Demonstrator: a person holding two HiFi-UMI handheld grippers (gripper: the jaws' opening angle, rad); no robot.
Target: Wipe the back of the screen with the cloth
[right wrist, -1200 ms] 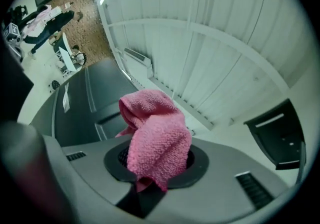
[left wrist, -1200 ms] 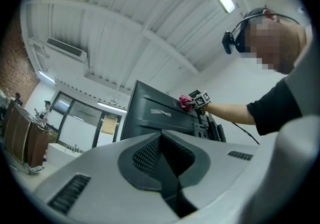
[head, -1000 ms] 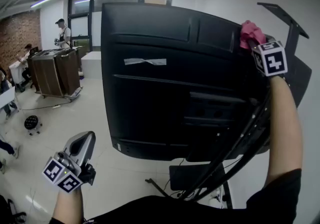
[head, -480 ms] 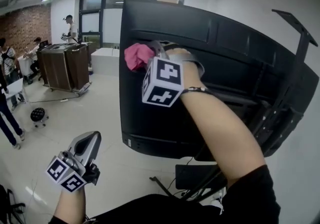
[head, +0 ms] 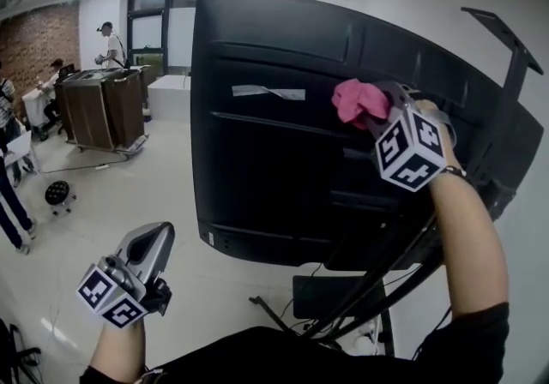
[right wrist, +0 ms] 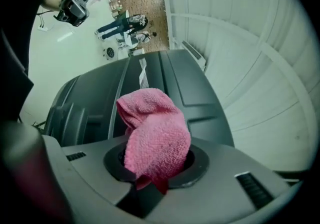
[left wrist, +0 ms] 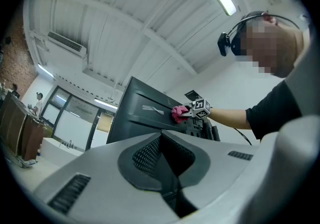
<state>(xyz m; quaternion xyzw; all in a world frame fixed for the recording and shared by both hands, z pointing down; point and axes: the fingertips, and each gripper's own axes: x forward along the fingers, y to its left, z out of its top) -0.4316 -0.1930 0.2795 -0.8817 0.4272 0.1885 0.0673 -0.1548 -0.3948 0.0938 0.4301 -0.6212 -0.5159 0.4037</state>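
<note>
My left hand-held gripper (head: pixel 147 247) hangs low, clear of the work, jaws closed on nothing. My right hand-held gripper (head: pixel 375 117) is clenched on the pink cloth (head: pixel 358 101), which bunches ahead of the jaws against the back of the screen (head: pixel 257 185). Half a second ago the cloth was at the panel's left edge. It now sits right of centre, near the upper edge. Judgement: wiping passes are under way.

I see a pink cloth (head: pixel 358 102) against the black back of the screen (head: pixel 274 177), which bears a pale grey tape strip (head: pixel 268 92). The cube (head: pixel 412 149) on my right gripper (head: pixel 379 121) is white with black square markers. Far left is a red-brown brick wall (head: pixel 34 44).
</note>
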